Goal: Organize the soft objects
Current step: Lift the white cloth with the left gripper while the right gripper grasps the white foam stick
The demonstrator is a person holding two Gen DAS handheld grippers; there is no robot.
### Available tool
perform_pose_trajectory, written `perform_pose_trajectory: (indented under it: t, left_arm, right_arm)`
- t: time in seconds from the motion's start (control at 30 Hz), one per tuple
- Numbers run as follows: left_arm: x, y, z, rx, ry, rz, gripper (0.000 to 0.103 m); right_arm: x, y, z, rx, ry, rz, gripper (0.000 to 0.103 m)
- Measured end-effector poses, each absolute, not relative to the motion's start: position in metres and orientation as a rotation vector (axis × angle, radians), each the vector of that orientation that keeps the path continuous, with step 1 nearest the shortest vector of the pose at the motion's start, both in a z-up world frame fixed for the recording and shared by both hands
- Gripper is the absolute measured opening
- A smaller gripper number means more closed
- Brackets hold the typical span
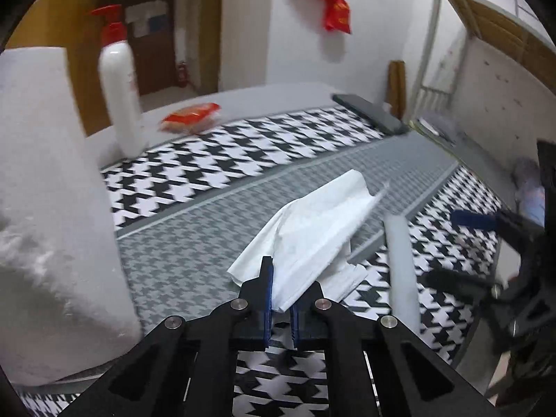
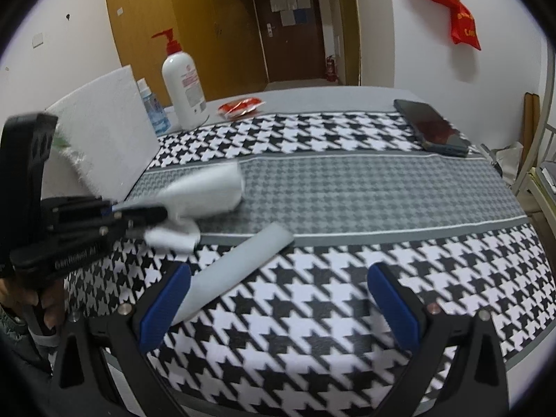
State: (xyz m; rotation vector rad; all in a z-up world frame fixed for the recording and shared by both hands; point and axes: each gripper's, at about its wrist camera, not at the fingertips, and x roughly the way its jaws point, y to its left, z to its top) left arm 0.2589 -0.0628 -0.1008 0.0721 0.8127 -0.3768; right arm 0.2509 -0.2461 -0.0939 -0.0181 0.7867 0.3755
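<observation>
Left tongs (image 1: 279, 304) pinch the near corner of the white tissue (image 1: 312, 229), which lies on the houndstooth worktop (image 1: 215, 160). Right tongs (image 2: 278, 299) gape wide, just beside a grey strip (image 2: 239, 264).

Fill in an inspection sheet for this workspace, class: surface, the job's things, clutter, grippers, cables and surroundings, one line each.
Surface: table under a black-and-white patterned cloth with a grey band across the middle.
Job's things: crumpled white tissue, one end raised off the cloth; grey strip lying flat beside it; white foam block at the table's left edge.
Clutter: white pump bottle, small clear bottle, red packet, dark phone.
Grippers: left gripper shut on the tissue's near end; right gripper open, holding nothing, its left finger next to the strip's near end.
Cables: nothing seen.
Surroundings: brown door, red bag hanging on the white wall, metal bed frame.
</observation>
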Motion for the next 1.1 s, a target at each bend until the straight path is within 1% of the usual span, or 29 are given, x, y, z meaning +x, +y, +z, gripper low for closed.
perform_pose_trajectory:
  t: [0.53, 0.67, 0.7, 0.73, 0.77, 0.8, 0.87, 0.97, 1.07, 1.1]
  left_arm:
    - [0.240, -0.047, -0.091, 0.018, 0.738, -0.313, 0.009]
    - [0.234, -0.044, -0.088, 0.020, 0.719, -0.309, 0.009]
    - [0.231, -0.043, -0.088, 0.021, 0.715, -0.308, 0.009]
    - [0.231, -0.042, -0.088, 0.019, 0.714, -0.310, 0.009]
    - [0.230, -0.041, -0.088, 0.017, 0.713, -0.314, 0.009]
    - [0.228, -0.039, -0.088, 0.015, 0.712, -0.317, 0.009]
    - [0.227, -0.037, -0.088, 0.011, 0.709, -0.321, 0.009]
    - [0.225, -0.035, -0.087, 0.006, 0.705, -0.323, 0.009]
    - [0.224, -0.034, -0.086, 0.004, 0.697, -0.328, 0.009]
    - [0.223, -0.034, -0.086, 0.003, 0.694, -0.328, 0.009]
  right_arm:
    - [0.229, -0.205, -0.094, -0.001, 0.799, 0.238, 0.102]
    - [0.224, -0.195, -0.094, -0.008, 0.795, 0.210, 0.094]
    - [0.223, -0.193, -0.095, -0.011, 0.797, 0.200, 0.088]
    - [0.223, -0.191, -0.096, -0.018, 0.804, 0.193, 0.084]
    - [0.223, -0.190, -0.097, -0.020, 0.805, 0.186, 0.075]
    - [0.223, -0.188, -0.098, -0.024, 0.808, 0.177, 0.071]
    - [0.223, -0.184, -0.099, -0.034, 0.814, 0.167, 0.069]
    - [0.223, -0.180, -0.099, -0.048, 0.821, 0.150, 0.064]
    - [0.223, -0.177, -0.100, -0.055, 0.824, 0.133, 0.064]
    - [0.223, -0.177, -0.101, -0.056, 0.827, 0.125, 0.061]
